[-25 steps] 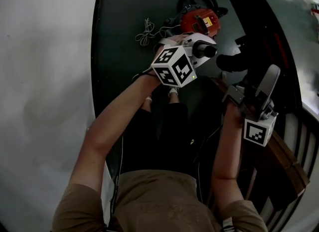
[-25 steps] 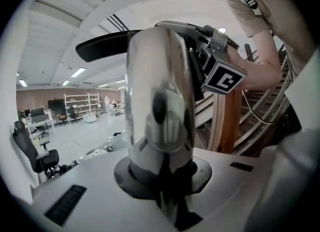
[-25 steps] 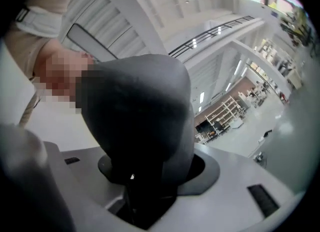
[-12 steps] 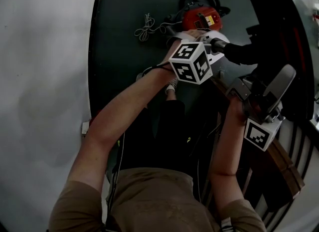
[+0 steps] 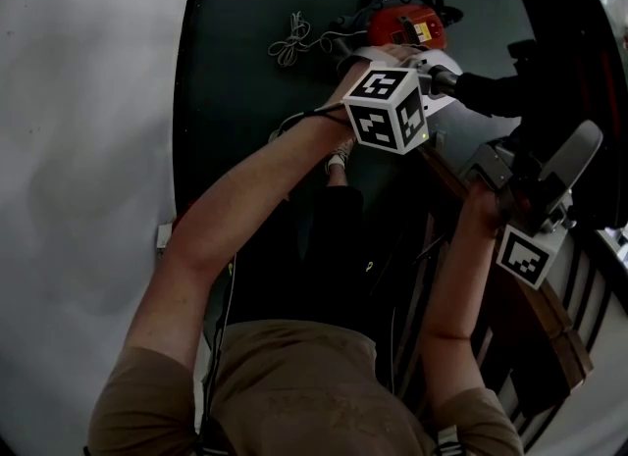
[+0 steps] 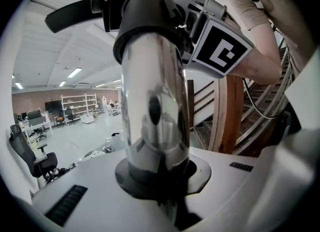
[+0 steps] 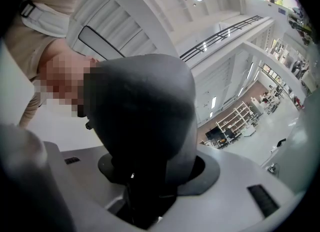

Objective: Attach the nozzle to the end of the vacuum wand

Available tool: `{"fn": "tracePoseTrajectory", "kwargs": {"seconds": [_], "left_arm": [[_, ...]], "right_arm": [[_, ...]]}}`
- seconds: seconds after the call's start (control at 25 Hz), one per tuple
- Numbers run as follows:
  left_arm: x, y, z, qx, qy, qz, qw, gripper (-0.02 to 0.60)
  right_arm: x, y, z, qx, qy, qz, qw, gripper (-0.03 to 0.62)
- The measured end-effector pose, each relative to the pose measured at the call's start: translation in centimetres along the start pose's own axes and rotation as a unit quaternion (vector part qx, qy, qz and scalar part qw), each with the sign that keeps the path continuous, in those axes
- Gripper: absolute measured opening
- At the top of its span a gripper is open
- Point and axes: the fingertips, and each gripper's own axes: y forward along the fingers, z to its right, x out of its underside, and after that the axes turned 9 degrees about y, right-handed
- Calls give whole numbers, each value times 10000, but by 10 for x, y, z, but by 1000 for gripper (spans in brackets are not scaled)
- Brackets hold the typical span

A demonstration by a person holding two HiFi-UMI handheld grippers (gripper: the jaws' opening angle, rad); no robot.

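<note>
My left gripper (image 5: 432,79) is shut on the chrome vacuum wand (image 6: 152,101), which fills the left gripper view and rises from between the jaws (image 6: 160,176). At the wand's far end sits a black collar (image 6: 145,21) with a black lever beside it. In the head view a black tube (image 5: 491,93) runs from the left gripper toward the large black nozzle (image 5: 579,72) at the upper right. My right gripper (image 5: 525,155) is shut on a rounded black part of the nozzle (image 7: 142,121). Whether wand and nozzle are fully seated I cannot tell.
A red vacuum body (image 5: 404,27) and a coiled cord (image 5: 292,44) lie on the dark floor below. A wooden stair railing (image 5: 549,322) runs along the right side, close to my right arm. The person's legs and a shoe (image 5: 340,155) are under the grippers.
In the head view my left gripper has moved up and to the right with the wand, closer to the black nozzle. The right gripper has tilted slightly and kept its grip.
</note>
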Motion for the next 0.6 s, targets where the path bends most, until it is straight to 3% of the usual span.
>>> {"fn": "tracePoseTrajectory", "kwargs": {"seconds": [0.24,0.44,0.6], "left_arm": [[-2,-13,-4,21,-56,12,10000,38],[3,5,-24,220,-59,-29,9997,38],[3,-3,-14,120,-68,21,9999,38]], "right_arm": [[3,11,-8,370,-162,-96,9991,216],[25,42,-25,105,-1264,-474,9908,216],[10,19,-6,376,-437,-114,9983,216]]}}
